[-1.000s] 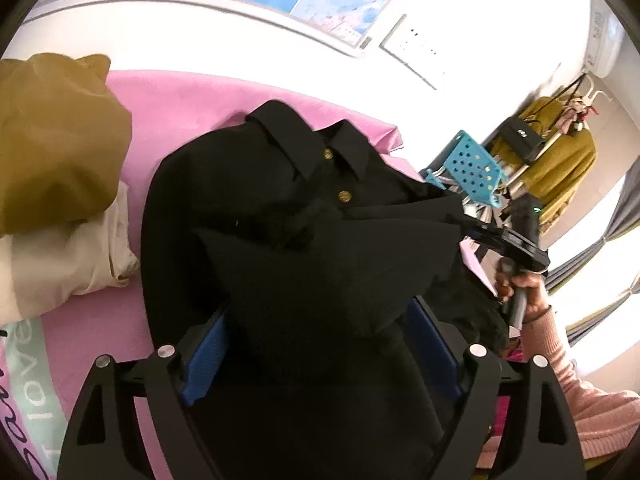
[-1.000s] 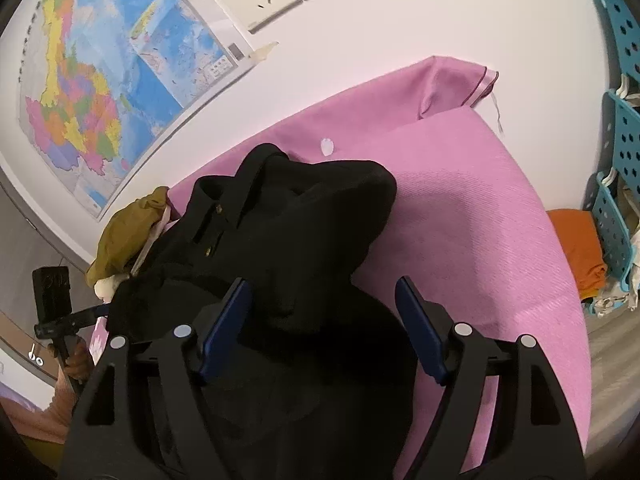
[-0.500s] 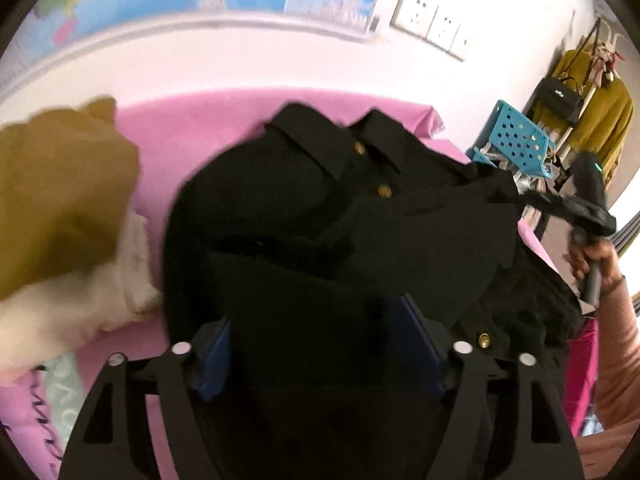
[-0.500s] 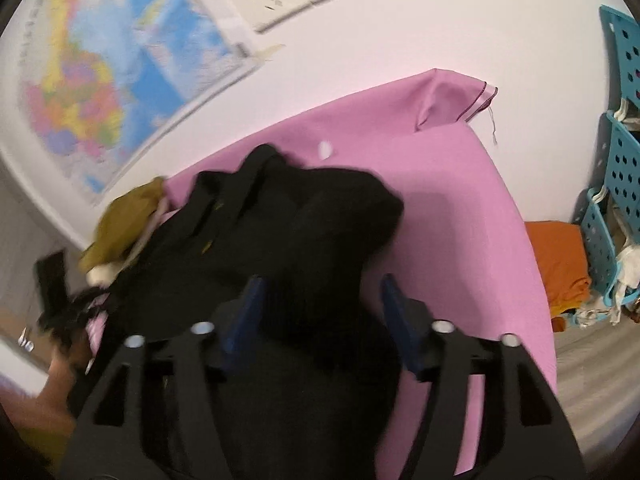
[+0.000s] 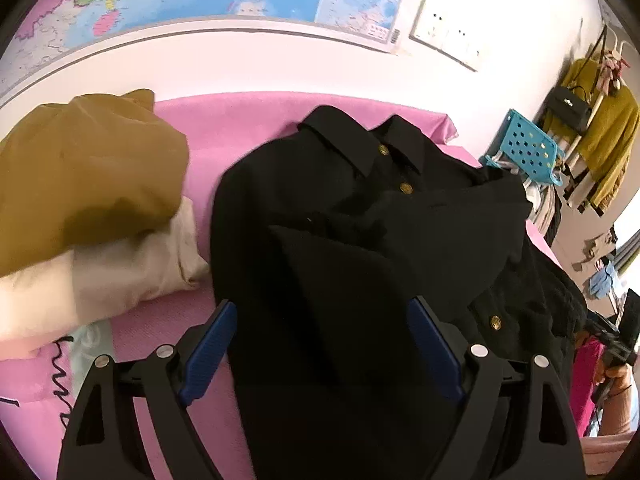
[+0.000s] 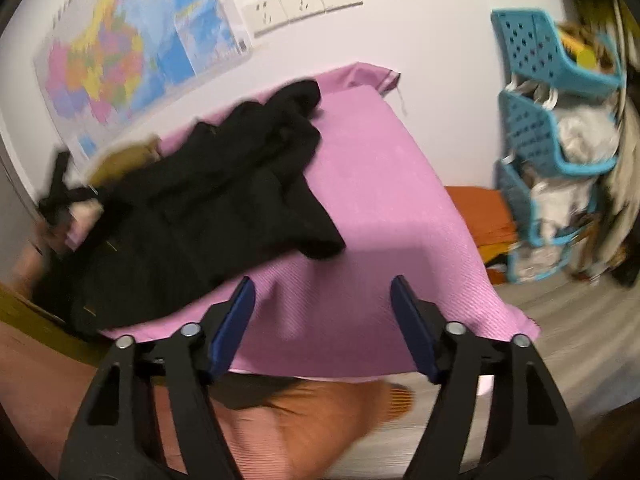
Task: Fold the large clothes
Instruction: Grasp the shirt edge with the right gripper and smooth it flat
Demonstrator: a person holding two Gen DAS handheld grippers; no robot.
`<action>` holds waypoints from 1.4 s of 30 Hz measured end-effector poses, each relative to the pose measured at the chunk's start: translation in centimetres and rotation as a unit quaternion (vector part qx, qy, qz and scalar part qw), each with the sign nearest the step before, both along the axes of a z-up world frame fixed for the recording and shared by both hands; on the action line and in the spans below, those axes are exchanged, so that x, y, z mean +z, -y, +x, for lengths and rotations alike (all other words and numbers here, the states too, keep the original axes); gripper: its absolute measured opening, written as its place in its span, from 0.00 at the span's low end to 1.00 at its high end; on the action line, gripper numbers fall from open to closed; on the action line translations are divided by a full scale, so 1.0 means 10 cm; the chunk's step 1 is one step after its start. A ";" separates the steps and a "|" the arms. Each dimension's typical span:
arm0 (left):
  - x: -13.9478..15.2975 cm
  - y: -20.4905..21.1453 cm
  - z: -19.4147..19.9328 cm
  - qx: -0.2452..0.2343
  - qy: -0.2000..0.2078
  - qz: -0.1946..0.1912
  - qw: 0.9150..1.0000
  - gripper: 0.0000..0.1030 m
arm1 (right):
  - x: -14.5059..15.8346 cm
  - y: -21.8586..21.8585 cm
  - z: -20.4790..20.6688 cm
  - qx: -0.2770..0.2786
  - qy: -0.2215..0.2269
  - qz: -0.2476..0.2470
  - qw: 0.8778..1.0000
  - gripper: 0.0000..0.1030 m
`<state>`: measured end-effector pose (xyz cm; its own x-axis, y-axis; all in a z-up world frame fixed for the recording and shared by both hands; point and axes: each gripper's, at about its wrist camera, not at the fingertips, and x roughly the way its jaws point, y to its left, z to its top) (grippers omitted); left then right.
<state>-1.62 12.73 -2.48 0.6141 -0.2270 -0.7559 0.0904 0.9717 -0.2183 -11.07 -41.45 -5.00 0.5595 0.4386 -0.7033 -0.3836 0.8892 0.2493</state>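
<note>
A black collared shirt with gold buttons (image 5: 360, 216) lies partly folded on the pink bed cover (image 5: 248, 120), collar toward the wall. My left gripper (image 5: 320, 344) hangs open just above its near part, the cloth showing between the blue pads, nothing pinched. In the right wrist view the shirt (image 6: 208, 200) lies on the left half of the bed. My right gripper (image 6: 324, 320) is open and empty, back over the bed's near edge, apart from the shirt. The right gripper shows at the far right of the left wrist view (image 5: 616, 344).
Folded mustard (image 5: 80, 176) and cream (image 5: 120, 272) clothes are stacked left of the shirt. Blue plastic shelves (image 6: 548, 136) and an orange cloth (image 6: 480, 212) stand right of the bed. A map (image 6: 132, 48) and sockets are on the wall. A clothes rack (image 5: 592, 128) stands far right.
My right gripper has let go of the shirt and pulled back off the bed to its near edge. My left gripper has lifted slightly; the sleeve fold stays on the shirt.
</note>
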 end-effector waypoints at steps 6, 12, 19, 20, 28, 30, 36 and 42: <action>-0.01 0.09 -0.08 -0.002 -0.001 0.010 1.000 0.83 | -0.09 -0.41 0.25 0.036 0.050 -0.011 0.998 0.58; -0.05 0.08 -0.14 0.008 -0.007 0.006 1.000 0.83 | -0.09 -0.73 0.48 0.085 0.026 0.076 0.993 0.03; -0.02 -0.04 -0.19 0.017 0.000 -0.013 1.000 0.83 | 0.52 -0.37 0.11 0.039 -0.029 0.146 0.988 0.04; -0.01 -0.05 -0.19 0.017 0.002 -0.013 1.000 0.83 | 0.64 -0.27 0.02 0.026 -0.020 0.153 0.988 0.03; -0.05 -0.05 -0.13 0.008 0.003 -0.008 1.000 0.86 | 0.21 -0.17 -0.17 -0.055 -0.075 0.011 0.996 0.04; -0.07 -0.07 -0.13 0.010 0.000 -0.003 1.000 0.86 | 0.02 -0.11 -0.15 -0.062 -0.101 0.018 0.993 0.11; -0.01 -0.18 -0.21 0.018 0.009 0.015 1.000 0.88 | 0.47 -0.13 -0.26 0.004 -0.070 -0.077 0.995 0.63; 0.08 -0.29 -0.14 0.026 0.018 0.024 0.999 0.90 | 0.94 -0.12 0.03 0.047 -0.015 -0.031 0.998 0.80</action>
<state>-3.00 15.59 -1.66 0.6509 -0.1590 -0.7423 0.0473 0.9844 -0.1694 -10.76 -40.23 4.38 0.4966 0.4423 -0.7468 -0.4587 0.8642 0.2068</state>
